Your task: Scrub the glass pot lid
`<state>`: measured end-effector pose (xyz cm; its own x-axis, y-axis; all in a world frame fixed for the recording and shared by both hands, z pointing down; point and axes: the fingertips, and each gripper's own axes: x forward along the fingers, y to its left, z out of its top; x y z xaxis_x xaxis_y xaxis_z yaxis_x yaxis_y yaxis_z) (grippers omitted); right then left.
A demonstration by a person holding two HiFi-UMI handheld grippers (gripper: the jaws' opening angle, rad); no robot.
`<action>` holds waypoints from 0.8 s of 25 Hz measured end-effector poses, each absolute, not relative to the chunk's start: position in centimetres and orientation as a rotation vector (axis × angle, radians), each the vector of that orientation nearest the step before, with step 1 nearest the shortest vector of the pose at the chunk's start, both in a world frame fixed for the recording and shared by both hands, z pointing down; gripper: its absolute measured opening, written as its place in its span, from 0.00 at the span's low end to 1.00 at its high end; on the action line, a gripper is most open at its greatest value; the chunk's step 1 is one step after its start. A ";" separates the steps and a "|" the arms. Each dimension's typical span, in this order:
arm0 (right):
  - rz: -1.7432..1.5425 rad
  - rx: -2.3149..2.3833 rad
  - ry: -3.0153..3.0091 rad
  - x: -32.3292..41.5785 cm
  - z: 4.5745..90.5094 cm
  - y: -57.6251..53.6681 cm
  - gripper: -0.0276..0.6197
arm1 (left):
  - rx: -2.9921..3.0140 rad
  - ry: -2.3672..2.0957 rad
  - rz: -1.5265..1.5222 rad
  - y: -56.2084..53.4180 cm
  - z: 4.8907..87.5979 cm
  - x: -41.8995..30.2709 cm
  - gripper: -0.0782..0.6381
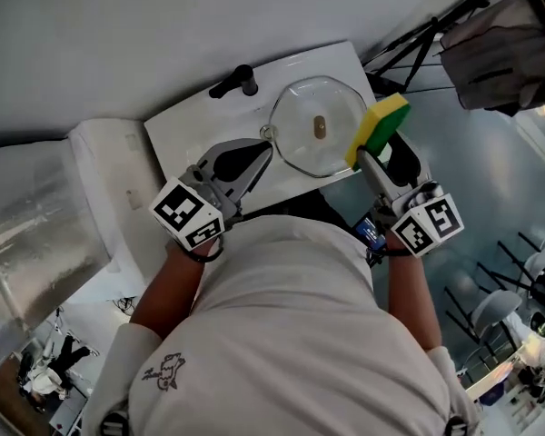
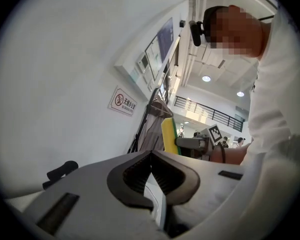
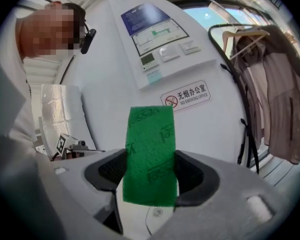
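The glass pot lid [image 1: 320,125], with a small knob at its centre, lies about flat in the white sink [image 1: 186,130]. My left gripper [image 1: 265,148] is shut with nothing seen between its jaws, its tips right at the lid's left rim; I cannot tell whether they touch it. In the left gripper view the pads [image 2: 151,156] meet. My right gripper [image 1: 363,157] is shut on a yellow and green sponge [image 1: 379,127], held over the lid's right rim. The green scouring face [image 3: 151,154] stands upright between the right pads. The sponge [image 2: 167,134] also shows in the left gripper view.
A black faucet [image 1: 234,82] stands at the sink's back edge. A foil-covered surface [image 1: 27,216] lies to the left. Tripod legs and a hanging coat [image 1: 490,53] stand at the right. A wall with a control panel [image 3: 157,39] and a no-smoking sign [image 3: 185,95] is ahead.
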<state>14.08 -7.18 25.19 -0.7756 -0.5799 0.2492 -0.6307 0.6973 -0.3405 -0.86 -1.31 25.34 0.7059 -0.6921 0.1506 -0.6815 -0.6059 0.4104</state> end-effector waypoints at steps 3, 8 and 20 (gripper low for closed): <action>0.617 0.913 -2.716 13.8 28.9 -8.9 0.50 | 2.404 -1.071 -0.036 -2.1 27.6 -0.9 0.11; 0.677 0.841 -2.639 14.1 34.6 -11.3 0.50 | 2.328 -1.083 -0.037 -3.5 31.9 -1.2 0.12; 0.633 0.691 -2.474 13.5 43.5 -15.3 0.50 | 1.998 -1.095 0.014 -5.4 46.0 -2.9 0.27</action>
<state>13.49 -15.26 43.47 -0.7512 -0.3452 0.5625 -0.5730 0.7641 -0.2962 -2.92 -5.43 45.99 0.6188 -0.6909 0.3738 -0.7000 -0.2691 0.6615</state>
